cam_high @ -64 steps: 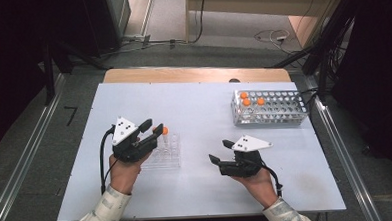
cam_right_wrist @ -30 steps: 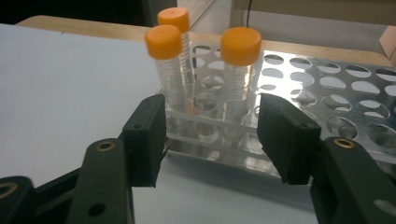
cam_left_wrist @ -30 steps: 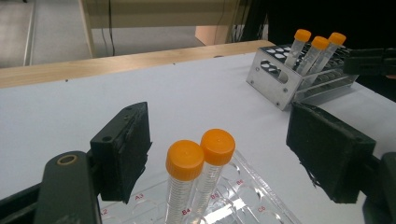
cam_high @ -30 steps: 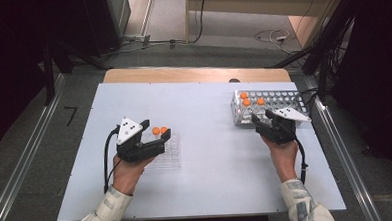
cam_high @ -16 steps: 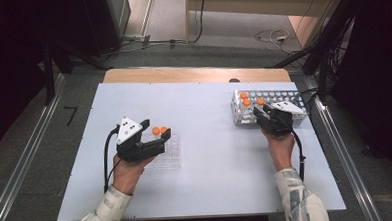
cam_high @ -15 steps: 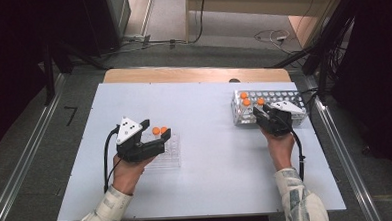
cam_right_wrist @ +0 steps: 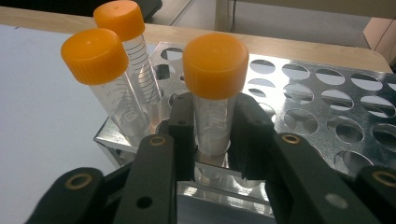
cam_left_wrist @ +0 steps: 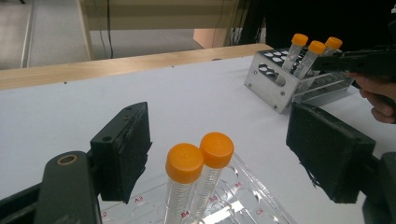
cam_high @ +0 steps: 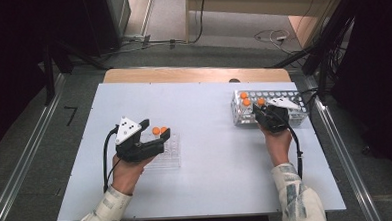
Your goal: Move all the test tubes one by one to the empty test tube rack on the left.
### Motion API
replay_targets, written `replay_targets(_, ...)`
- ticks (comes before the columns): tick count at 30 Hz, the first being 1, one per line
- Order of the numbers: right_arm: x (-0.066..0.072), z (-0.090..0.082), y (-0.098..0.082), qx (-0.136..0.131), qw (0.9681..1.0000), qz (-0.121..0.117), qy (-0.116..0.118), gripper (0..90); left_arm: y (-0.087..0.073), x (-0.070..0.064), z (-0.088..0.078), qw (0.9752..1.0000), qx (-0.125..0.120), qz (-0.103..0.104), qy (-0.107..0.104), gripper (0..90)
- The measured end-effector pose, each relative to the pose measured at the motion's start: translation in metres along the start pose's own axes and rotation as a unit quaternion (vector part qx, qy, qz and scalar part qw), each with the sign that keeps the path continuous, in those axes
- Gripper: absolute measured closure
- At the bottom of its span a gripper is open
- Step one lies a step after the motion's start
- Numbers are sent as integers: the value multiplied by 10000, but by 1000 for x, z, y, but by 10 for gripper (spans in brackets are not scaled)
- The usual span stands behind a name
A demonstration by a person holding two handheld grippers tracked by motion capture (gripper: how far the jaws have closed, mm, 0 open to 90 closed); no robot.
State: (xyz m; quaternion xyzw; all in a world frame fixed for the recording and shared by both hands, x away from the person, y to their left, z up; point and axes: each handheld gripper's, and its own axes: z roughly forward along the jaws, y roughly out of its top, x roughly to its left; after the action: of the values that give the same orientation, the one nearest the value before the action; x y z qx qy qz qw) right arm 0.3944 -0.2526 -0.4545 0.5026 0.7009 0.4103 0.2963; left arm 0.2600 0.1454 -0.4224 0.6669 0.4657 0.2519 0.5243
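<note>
A metal rack (cam_high: 283,94) at the far right holds three orange-capped tubes. My right gripper (cam_high: 260,110) reaches it from the near side. In the right gripper view its jaws have just been closing, and the right gripper (cam_right_wrist: 212,135) is now shut on the nearest tube (cam_right_wrist: 215,65), which stands upright in a rack hole. The other two tubes (cam_right_wrist: 95,56) (cam_right_wrist: 119,18) stand to its left. My left gripper (cam_left_wrist: 224,151) is open around two orange-capped tubes (cam_left_wrist: 184,163) (cam_left_wrist: 216,149) standing in a clear plastic rack (cam_high: 170,156), with its pads apart from them.
The metal rack (cam_right_wrist: 327,107) has several unfilled holes to the right of the held tube. A bare white tabletop (cam_high: 210,140) lies between the two racks. A wooden strip (cam_high: 182,75) runs along the far edge.
My right gripper moved a little closer to the metal rack and closed on the nearest tube. The left gripper stayed where it was, over the clear rack.
</note>
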Motion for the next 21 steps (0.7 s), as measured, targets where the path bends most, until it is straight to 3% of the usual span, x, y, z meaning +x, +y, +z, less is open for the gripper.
replay_targets(21, -4, -26, 17, -428, 9990, 68, 60, 715, 1, -1, -1, 10000, -25, -9, 3, 216)
